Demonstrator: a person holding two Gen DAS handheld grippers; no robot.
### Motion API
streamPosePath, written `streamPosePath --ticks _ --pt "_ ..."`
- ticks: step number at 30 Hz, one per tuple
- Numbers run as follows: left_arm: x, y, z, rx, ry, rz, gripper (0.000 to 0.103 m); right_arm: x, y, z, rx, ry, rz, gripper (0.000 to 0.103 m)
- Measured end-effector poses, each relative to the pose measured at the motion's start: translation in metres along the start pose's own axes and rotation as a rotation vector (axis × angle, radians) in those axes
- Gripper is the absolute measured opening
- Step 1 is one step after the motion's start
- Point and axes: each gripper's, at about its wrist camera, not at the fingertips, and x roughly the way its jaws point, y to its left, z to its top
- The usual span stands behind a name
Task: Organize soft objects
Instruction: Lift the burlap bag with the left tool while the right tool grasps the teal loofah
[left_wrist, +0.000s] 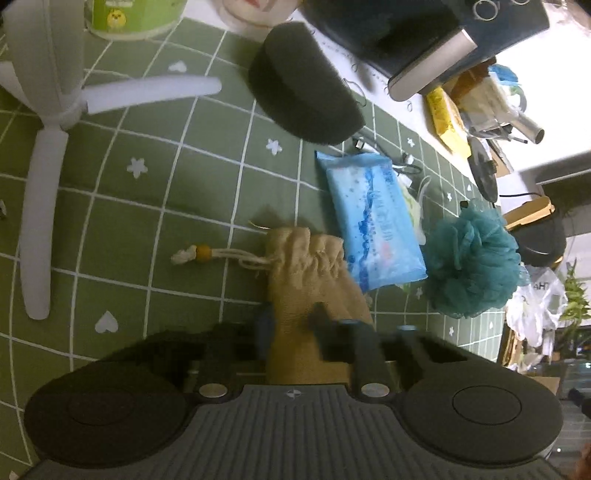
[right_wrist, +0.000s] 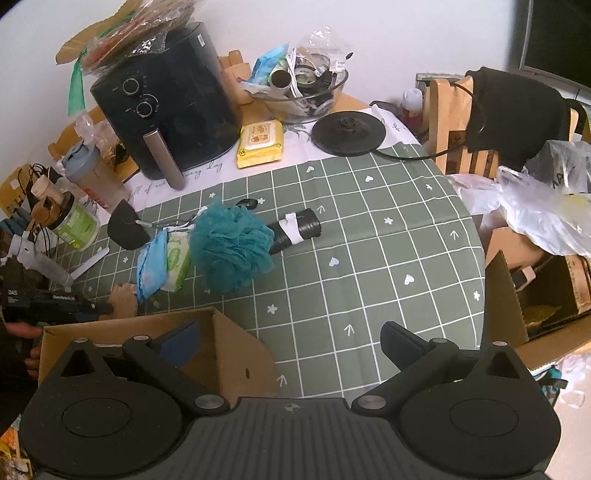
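My left gripper (left_wrist: 291, 325) is shut on a tan drawstring pouch (left_wrist: 310, 273) that lies on the green checked tablecloth (left_wrist: 147, 184). Beyond it lie a blue wipes pack (left_wrist: 373, 218), a teal bath pouf (left_wrist: 472, 258) and a dark sponge (left_wrist: 303, 85). In the right wrist view my right gripper (right_wrist: 291, 339) is open and empty, above the near table edge beside an open cardboard box (right_wrist: 229, 350). The pouf (right_wrist: 232, 247), the blue pack (right_wrist: 151, 262) over a green pack (right_wrist: 177, 258), a black roll (right_wrist: 295, 229) and the pouch (right_wrist: 123, 299) in the left gripper (right_wrist: 88, 308) show there.
A white tripod stand (left_wrist: 48, 122) stands left of the pouch. A black air fryer (right_wrist: 166, 99), a yellow wipes pack (right_wrist: 260, 142), a glass bowl of clutter (right_wrist: 303, 92) and a kettle base (right_wrist: 349, 133) sit at the back. A chair, plastic bags (right_wrist: 535, 203) and another box (right_wrist: 535, 295) are right.
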Motion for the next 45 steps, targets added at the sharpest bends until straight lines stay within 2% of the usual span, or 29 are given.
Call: streamPosePath --ticks 2,6,11,19,26,29,32,37,45 --pt "-0.003 -0.002 -0.002 0.010 -0.013 -0.013 0.008 -0.001 0.000 0.000 0.000 -0.006 -0.001 0.103" --pt "-0.016 -0.010 -0.007 0.041 -0.055 -0.023 0.005 -0.001 0.001 0.000 -0.007 -0.009 -0.005 0.103" --pt "-0.040 -0.023 -0.011 0.090 -0.127 -0.032 0.004 -0.003 0.000 0.003 -0.024 -0.020 -0.002 0.103" --pt "-0.084 -0.058 -0.022 0.213 -0.260 0.018 0.004 -0.002 -0.005 0.015 -0.045 -0.041 0.028 0.103" --pt "-0.128 -0.086 -0.034 0.249 -0.367 0.034 0.004 0.015 -0.008 0.031 -0.090 -0.049 0.071 0.103" --pt "-0.143 -0.098 -0.043 0.247 -0.400 0.023 0.004 0.028 -0.010 0.039 -0.130 -0.062 0.123 0.103" --pt "-0.157 -0.108 -0.051 0.258 -0.417 0.012 0.004 0.043 -0.009 0.045 -0.175 -0.058 0.166 0.103" --pt "-0.178 -0.122 -0.066 0.268 -0.434 0.008 0.004 0.070 -0.002 0.054 -0.265 -0.039 0.181 0.103" --pt "-0.180 -0.140 -0.094 0.273 -0.417 -0.018 0.004 0.106 0.017 0.066 -0.387 -0.050 0.246 0.103"
